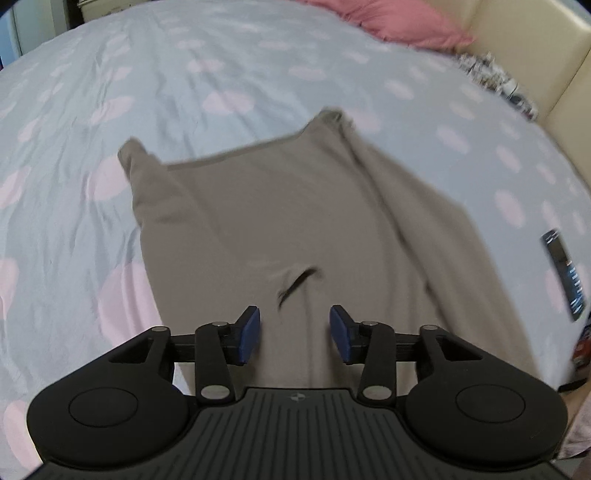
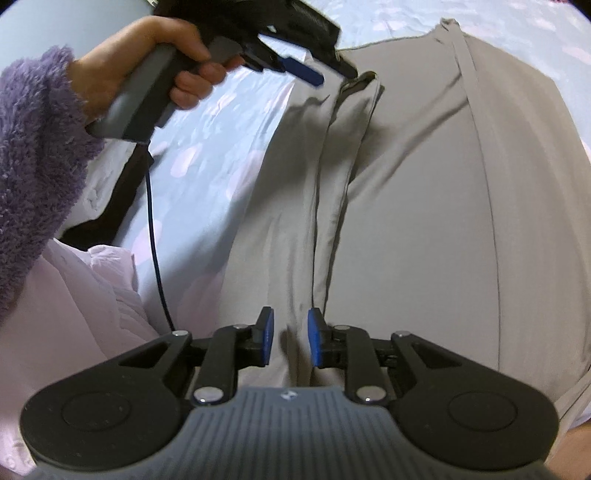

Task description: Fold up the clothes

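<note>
left wrist view: the grey garment (image 1: 295, 221) lies spread on the bedsheet (image 1: 92, 92), pale blue with pink blotches, its strap-like corners far from the camera and its body running back under the tool. laid flat like this it looks ready for a fold along its length. the left gripper (image 1: 294, 332) hangs above the near part of the cloth with its blue pads wide apart and nothing between them, probably positioned to come down on an edge. a dark mark or small tear (image 1: 297, 282) shows just beyond the pads; blur makes it impossible to say which. a pink pillow (image 1: 388, 22) sits at the far edge and a dark flat object (image 1: 563, 275) lies to the right, smeared and unreadable. the garment's near hem is hidden under the tool body.

right wrist view: the right gripper (image 2: 290, 338) hovers over a long ridge of folded cloth, its jaws apart with a narrow gap and holding nothing. whether the pads touch fabric cannot be told. far left, a hand (image 2: 147, 62) in a fuzzy purple sleeve (image 2: 33, 166) holds the other tool, its cable (image 2: 155, 240) trailing down. the garment's right side runs out of frame.
</note>
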`<act>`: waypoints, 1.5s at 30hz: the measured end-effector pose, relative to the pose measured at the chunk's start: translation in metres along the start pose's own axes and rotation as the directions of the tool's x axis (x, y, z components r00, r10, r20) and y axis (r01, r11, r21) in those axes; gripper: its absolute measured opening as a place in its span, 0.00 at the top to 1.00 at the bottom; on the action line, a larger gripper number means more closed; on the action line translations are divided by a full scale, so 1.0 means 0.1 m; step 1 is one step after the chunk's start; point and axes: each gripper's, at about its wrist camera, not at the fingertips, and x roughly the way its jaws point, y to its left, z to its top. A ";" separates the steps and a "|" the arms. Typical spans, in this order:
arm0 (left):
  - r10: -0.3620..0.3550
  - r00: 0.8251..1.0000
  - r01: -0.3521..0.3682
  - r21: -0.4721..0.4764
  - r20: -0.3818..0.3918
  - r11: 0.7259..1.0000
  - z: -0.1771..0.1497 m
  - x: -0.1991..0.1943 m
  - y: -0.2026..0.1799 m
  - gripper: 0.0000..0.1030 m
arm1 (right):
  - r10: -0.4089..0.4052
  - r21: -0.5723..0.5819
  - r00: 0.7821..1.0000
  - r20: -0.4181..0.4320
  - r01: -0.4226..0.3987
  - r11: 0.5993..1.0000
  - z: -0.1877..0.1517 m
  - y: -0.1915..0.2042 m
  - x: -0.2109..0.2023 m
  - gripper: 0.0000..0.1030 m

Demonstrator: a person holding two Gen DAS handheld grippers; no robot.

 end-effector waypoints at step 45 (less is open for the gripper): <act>-0.013 0.989 0.038 -0.170 0.150 0.985 0.16 0.12 0.41 0.99 | -0.057 0.016 0.997 0.049 0.057 0.998 -0.02 -0.11 0.01 0.78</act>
